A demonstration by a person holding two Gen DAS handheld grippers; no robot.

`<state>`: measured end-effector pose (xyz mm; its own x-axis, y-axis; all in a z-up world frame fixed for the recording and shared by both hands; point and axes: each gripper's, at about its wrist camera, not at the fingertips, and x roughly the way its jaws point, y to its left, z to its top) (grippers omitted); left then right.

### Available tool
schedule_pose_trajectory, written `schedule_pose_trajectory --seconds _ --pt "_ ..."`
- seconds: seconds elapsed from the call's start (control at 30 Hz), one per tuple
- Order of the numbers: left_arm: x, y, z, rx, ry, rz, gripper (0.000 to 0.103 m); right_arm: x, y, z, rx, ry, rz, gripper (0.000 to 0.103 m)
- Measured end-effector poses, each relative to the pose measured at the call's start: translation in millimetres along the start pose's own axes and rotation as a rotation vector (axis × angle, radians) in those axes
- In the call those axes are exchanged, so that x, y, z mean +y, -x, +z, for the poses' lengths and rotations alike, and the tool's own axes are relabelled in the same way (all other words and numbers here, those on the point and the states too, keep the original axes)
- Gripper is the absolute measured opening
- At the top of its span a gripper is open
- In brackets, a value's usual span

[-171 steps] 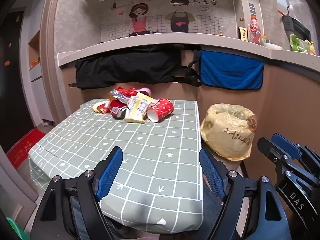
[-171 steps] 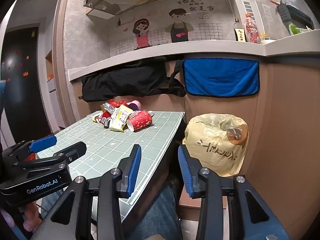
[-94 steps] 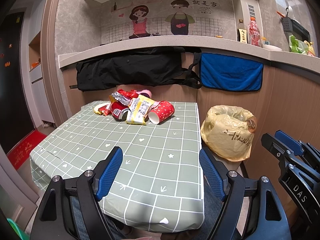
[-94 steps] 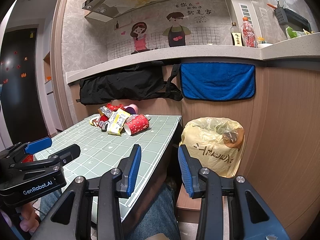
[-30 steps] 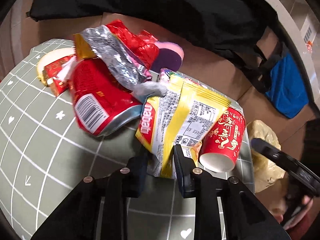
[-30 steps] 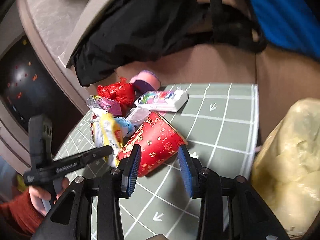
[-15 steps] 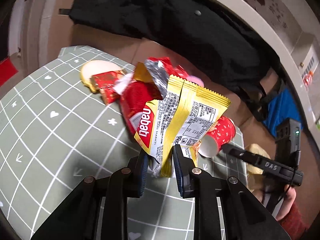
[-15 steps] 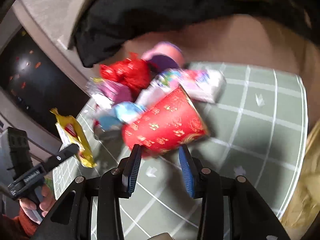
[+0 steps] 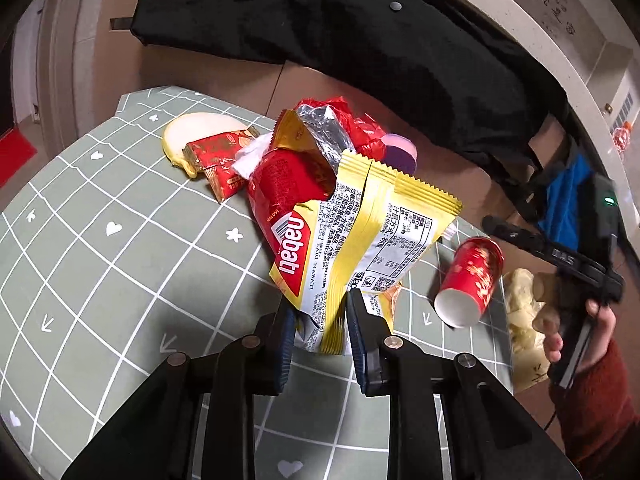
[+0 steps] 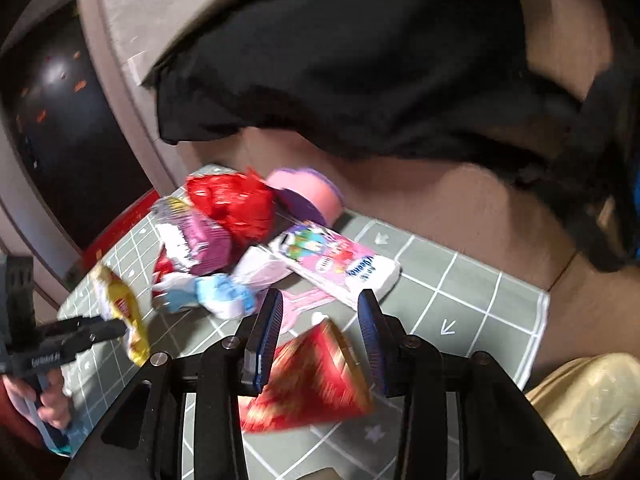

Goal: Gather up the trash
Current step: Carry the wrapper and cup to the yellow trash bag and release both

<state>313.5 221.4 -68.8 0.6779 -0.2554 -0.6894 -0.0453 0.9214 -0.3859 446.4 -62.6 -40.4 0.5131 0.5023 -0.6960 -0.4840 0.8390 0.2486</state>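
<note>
My left gripper [image 9: 320, 332] is shut on a yellow Nabati snack wrapper [image 9: 360, 232] and holds it lifted above the green checked tablecloth [image 9: 120, 272]. Behind it lie a red packet [image 9: 280, 184], a silver-lined wrapper [image 9: 320, 132] and a small red packet [image 9: 216, 160]. A red paper cup [image 9: 470, 280] lies on its side near the table's right edge. My right gripper [image 10: 320, 328] is open above that cup [image 10: 312, 380], which lies low between the jaws and is blurred. The wrapper also shows at the left of the right wrist view [image 10: 124, 316].
A pile of trash sits at the table's back: a pink-white carton [image 10: 340, 264], a red foil bag [image 10: 232, 200], a pink-purple round lid [image 10: 308, 196]. A yellow trash bag [image 10: 592, 408] stands right of the table. A black bag [image 9: 360, 40] hangs on the wall behind.
My left gripper lifted the yellow wrapper off the pile and drew back. My right gripper moved forward over the red cup, which now lies low between its jaws.
</note>
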Motion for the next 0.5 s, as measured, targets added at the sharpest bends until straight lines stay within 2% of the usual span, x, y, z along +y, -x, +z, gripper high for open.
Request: schedule_pose_trajectory --seconds 0.07,0.13,0.3,0.4,0.5 --pt "-0.9 1.0 0.0 0.001 -0.001 0.006 0.025 -10.8 -7.8 -3.7 0.052 -0.061 0.063 0.037" --pt "-3.5 1.8 -0.2 -0.004 -0.013 0.023 0.025 -10.0 -1.3 -15.1 0.056 -0.082 0.129 0.037" --pt "-13.7 5.1 -1.9 -0.004 -0.032 0.023 0.025 15.7 26.6 -44.8 0.048 -0.037 0.142 0.035" --pt "-22.2 12.6 -3.1 -0.016 -0.056 0.034 0.025 30.9 35.3 -60.0 0.066 -0.031 0.199 0.028" --pt "-27.2 20.5 -3.6 -0.025 -0.064 0.038 0.025 48.9 31.0 -72.8 0.113 -0.009 0.217 0.015"
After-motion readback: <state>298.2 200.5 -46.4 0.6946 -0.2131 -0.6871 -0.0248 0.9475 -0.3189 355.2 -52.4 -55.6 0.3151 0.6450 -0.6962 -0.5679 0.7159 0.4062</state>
